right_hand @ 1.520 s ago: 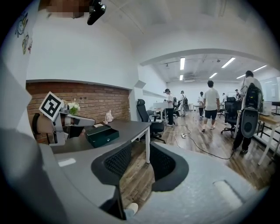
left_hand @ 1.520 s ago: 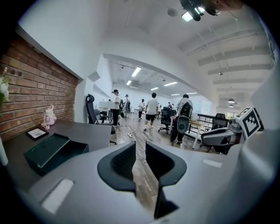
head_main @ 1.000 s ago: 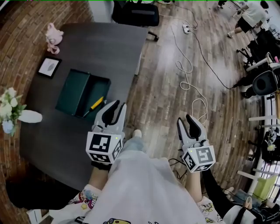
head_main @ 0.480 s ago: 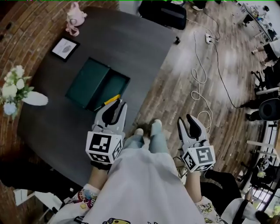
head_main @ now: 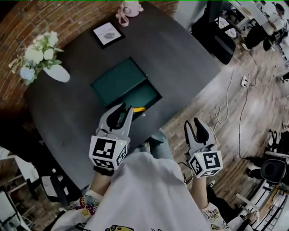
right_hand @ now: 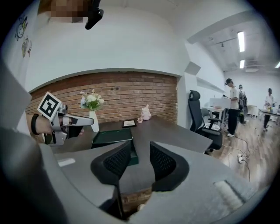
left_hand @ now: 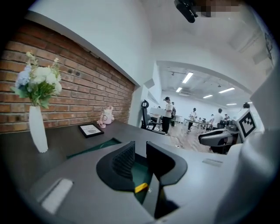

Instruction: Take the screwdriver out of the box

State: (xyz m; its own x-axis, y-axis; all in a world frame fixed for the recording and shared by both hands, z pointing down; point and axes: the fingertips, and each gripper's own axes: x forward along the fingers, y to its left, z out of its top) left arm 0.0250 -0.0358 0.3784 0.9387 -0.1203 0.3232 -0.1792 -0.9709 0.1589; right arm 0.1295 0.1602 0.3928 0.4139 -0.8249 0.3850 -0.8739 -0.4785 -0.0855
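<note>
A dark green box (head_main: 118,80) lies open on the dark table (head_main: 67,117), lid flat beside its tray (head_main: 145,95). The screwdriver's yellow handle (head_main: 138,109) shows at the tray's near end, its shaft hidden. My left gripper (head_main: 120,110) hovers open at that near end, with the handle (left_hand: 141,187) seen low between its jaws but untouched. My right gripper (head_main: 193,123) is open and empty, off the table's near edge above the wooden floor. In the right gripper view, its jaws (right_hand: 139,154) point at the box (right_hand: 111,136), with the left gripper (right_hand: 65,122) to the left.
A white vase of flowers (head_main: 45,61) stands at the table's far left, a framed picture (head_main: 108,34) and a pink toy (head_main: 128,8) at the back. An office chair (head_main: 221,38) and floor cables (head_main: 230,97) lie to the right. People stand far off in the room.
The head view has swung round, so the table and box now lie straight ahead. Both grippers moved with it; the left now sits at the box's near end. Both jaws stayed open.
</note>
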